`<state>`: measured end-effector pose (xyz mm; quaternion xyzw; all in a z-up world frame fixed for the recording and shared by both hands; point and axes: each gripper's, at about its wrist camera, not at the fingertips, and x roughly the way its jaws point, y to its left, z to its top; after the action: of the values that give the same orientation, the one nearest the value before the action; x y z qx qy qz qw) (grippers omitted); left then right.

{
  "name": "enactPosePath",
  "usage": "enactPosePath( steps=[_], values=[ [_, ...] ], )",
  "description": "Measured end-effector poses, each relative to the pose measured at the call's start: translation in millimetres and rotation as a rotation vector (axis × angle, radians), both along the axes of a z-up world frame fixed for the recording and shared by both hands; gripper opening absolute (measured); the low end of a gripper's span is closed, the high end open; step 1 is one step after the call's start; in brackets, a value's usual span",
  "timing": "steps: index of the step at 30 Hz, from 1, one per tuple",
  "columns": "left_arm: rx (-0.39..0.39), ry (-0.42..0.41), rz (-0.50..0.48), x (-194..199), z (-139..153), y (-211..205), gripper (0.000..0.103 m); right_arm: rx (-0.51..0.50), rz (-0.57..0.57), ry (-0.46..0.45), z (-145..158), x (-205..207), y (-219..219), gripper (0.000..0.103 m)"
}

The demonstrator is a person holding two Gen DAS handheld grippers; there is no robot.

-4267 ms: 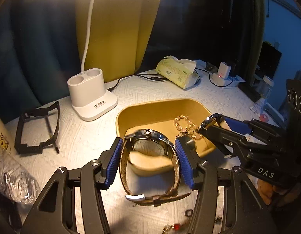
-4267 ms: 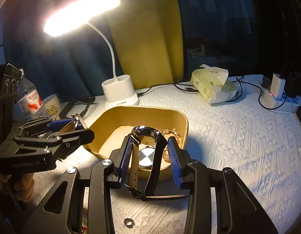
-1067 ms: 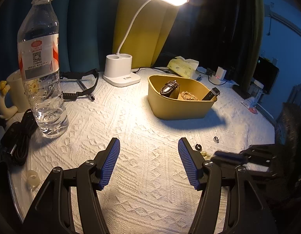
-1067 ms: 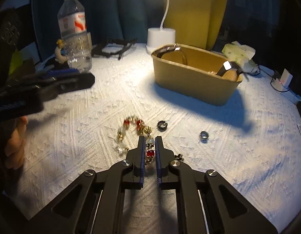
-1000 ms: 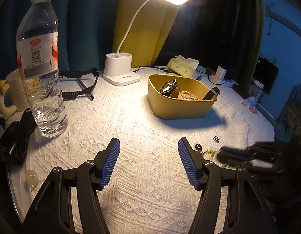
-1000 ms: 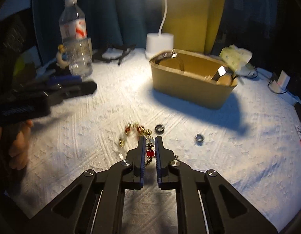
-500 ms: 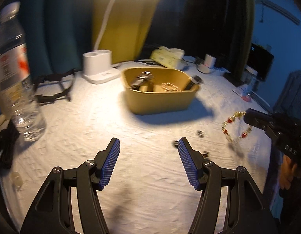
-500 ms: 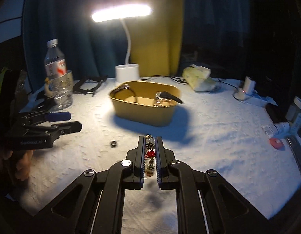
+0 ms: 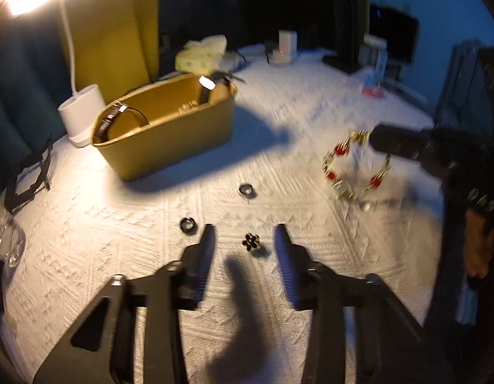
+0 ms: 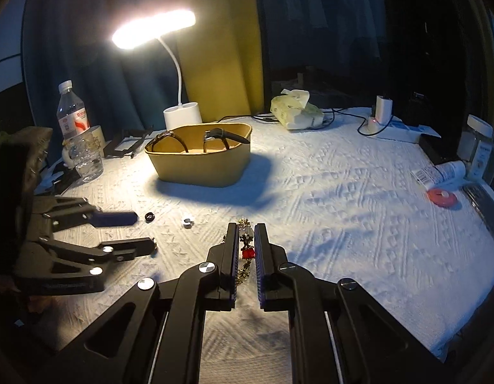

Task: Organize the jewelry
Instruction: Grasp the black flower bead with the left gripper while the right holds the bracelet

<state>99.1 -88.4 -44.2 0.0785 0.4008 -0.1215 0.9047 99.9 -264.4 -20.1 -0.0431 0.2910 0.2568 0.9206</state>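
My right gripper [image 10: 246, 243] is shut on a gold bracelet with red beads [image 10: 247, 252] and holds it above the white cloth; in the left wrist view the bracelet [image 9: 355, 169] hangs from that gripper's tip [image 9: 379, 137] at the right. My left gripper [image 9: 243, 240] is open and low over the cloth, with a small dark flower-shaped piece [image 9: 251, 242] lying between its fingers. It also shows in the right wrist view [image 10: 141, 230]. Two rings [image 9: 247, 189] [image 9: 187, 224] lie nearby. The tan tray [image 9: 170, 147] holds two watches [image 9: 110, 118] [image 9: 206, 84].
A white desk lamp [image 10: 182, 115] stands behind the tray. A water bottle [image 10: 75, 128], a mug and a black frame [image 9: 26, 172] are at the left. A tissue pack [image 10: 295, 108], a charger, tubes and a red disc [image 10: 442, 196] are at the right.
My right gripper has lifted the bracelet off the cloth. My left gripper has moved forward and down over the flower-shaped piece and narrowed a little.
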Motion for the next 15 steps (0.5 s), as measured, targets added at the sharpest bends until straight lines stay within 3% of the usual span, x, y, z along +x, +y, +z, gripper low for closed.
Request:
enactPosePath(
  steps=[4, 15],
  values=[
    [0.039, 0.033, -0.018, 2.1, -6.4, -5.9, 0.014, 0.018, 0.000, -0.004, -0.9, -2.0, -7.6, 0.009],
    [0.043, 0.013, -0.034, -1.4, -1.8, -11.4, 0.014, 0.029, -0.009, -0.015, 3.2, -3.3, -12.5, 0.010]
  ],
)
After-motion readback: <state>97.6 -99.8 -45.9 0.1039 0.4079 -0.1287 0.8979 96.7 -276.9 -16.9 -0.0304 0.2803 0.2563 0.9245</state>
